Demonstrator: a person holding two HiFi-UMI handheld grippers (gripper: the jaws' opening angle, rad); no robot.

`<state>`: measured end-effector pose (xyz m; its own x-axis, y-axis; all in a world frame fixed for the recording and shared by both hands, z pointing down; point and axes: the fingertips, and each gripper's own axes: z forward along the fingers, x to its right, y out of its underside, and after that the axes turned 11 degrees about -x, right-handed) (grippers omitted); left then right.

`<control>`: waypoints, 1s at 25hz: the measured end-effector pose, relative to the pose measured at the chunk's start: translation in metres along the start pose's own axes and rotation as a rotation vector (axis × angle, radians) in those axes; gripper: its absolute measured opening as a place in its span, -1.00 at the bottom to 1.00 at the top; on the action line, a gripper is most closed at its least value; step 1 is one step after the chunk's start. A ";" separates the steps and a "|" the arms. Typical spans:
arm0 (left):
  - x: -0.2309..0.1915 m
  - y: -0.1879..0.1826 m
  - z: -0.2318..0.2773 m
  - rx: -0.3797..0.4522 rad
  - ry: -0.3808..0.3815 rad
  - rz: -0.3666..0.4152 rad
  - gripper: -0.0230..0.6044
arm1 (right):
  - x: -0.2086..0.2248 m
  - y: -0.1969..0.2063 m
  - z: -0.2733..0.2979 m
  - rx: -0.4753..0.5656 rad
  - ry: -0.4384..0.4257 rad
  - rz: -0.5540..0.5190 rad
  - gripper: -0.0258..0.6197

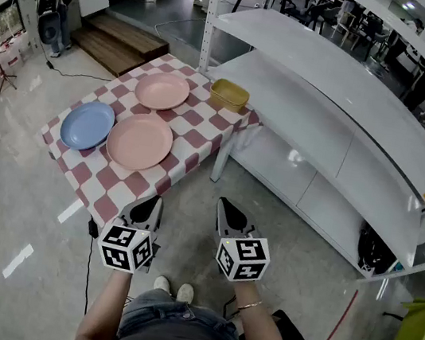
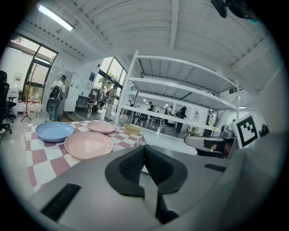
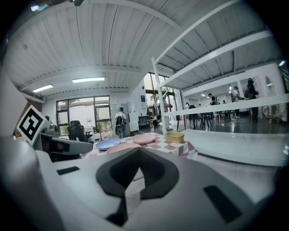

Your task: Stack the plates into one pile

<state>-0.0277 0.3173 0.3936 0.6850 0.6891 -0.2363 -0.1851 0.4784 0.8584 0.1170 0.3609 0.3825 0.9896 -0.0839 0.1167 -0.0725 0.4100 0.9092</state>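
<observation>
Holding left hand-held gripper (image 1: pixel 152 203) and right hand-held gripper (image 1: pixel 226 208) clenched, empty. Probably light, stiff, slick: near round pink plate (image 1: pixel 140 141); best to pinch its raised rim.

The desk (image 1: pixel 194 134), under a red-and-white checked cloth (image 1: pixel 94 178), carries four things. A blue plate (image 1: pixel 88 124) sits by its left corner, with a pink plate (image 1: pixel 140 141) just beside it toward the middle. A second pink plate (image 1: pixel 162 90) lies nearer the far edge, apart from both. A yellow tub (image 1: pixel 229 94) stands at the right corner.
</observation>
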 end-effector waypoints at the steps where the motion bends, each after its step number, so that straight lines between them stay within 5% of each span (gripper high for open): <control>1: 0.000 0.001 0.000 0.001 -0.001 -0.003 -0.88 | 0.001 0.002 0.000 -0.002 -0.001 0.003 -0.90; 25: 0.001 -0.002 0.010 0.005 -0.049 -0.016 -0.88 | 0.023 0.021 -0.007 -0.044 -0.044 0.079 -0.89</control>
<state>-0.0197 0.3109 0.3961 0.7216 0.6539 -0.2274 -0.1703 0.4860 0.8572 0.1388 0.3738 0.4015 0.9746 -0.0887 0.2057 -0.1438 0.4564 0.8781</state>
